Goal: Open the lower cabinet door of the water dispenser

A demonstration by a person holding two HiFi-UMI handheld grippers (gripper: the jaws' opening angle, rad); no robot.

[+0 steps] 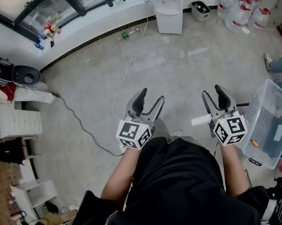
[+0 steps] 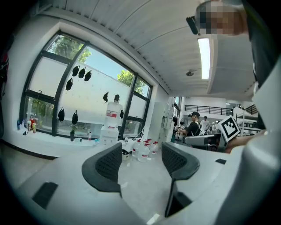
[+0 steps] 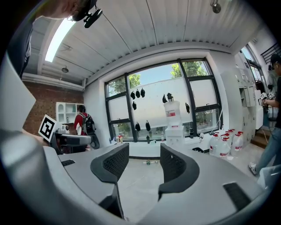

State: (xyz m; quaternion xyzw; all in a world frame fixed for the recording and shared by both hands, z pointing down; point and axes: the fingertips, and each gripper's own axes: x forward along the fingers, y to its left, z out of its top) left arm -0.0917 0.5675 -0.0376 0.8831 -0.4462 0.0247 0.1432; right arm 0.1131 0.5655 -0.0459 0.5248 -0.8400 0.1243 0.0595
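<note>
left gripper [image 1: 151, 95] and right gripper [image 1: 212, 90] lower centre, both spread wide, nothing held. water dispenser [image 1: 169, 4] top centre against wall, well apart. open floor [image 1: 191, 66] between; white cable [image 1: 127, 69] crossing left, plastic bin [image 1: 272, 117] lower right.

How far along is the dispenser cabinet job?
Done: nothing yet. The water dispenser stands far across the floor, and its lower cabinet door looks shut. In hand: nothing; the left gripper and right gripper are both empty, jaws apart, with only floor between them. Left: walk over, grip the door, pull it open.
</note>
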